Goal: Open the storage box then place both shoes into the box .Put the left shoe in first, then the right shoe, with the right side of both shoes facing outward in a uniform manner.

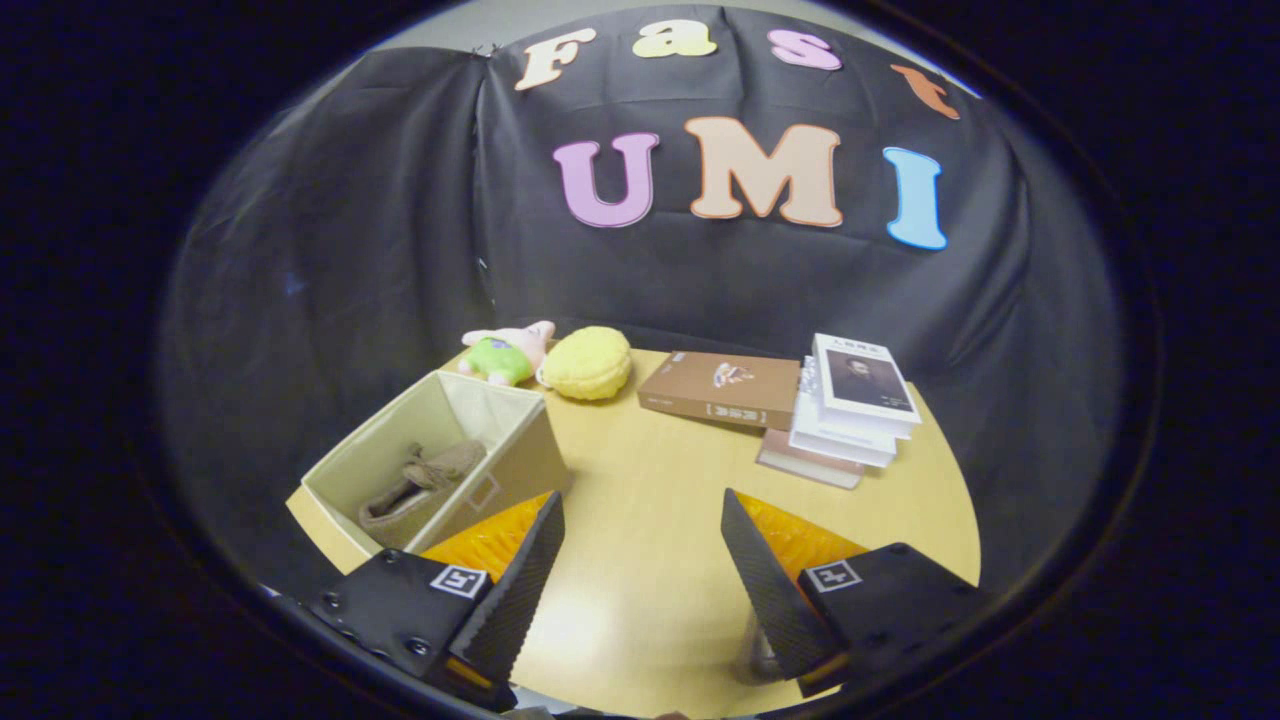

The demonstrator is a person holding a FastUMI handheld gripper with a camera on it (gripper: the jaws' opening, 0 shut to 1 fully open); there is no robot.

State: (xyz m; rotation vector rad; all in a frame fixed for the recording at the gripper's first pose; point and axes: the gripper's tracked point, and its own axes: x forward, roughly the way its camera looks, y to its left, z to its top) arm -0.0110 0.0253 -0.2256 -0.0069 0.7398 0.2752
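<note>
**Shoes in the box, gripper empty above the table**

In the gripper view, the gripper point(640, 560) hangs over a bare stretch of the wooden table point(650, 480), its two fingers spread wide with nothing between them; only tabletop shows in the gap. The storage box point(520, 455) stands open just ahead of the left finger, near the table's corner, its mouth tilted toward the camera so the inside is easy to reach. Brown footwear point(420, 485) lies along the box floor; it looks like a pair of shoes packed side by side, though whether both are there, and which side faces outward, cannot be told at this size. Judged from this, the placing seems done or nearly so, and the open, empty fingers fit a hand that has let go.

Beyond the box sit a green-and-pink plush toy point(505, 355) and a yellow plush cushion point(588, 365), touching each other. Farther across the table a brown book point(720, 390) lies flat just beside a stack of books point(845, 410), well apart from the box and out of the working path.
</note>
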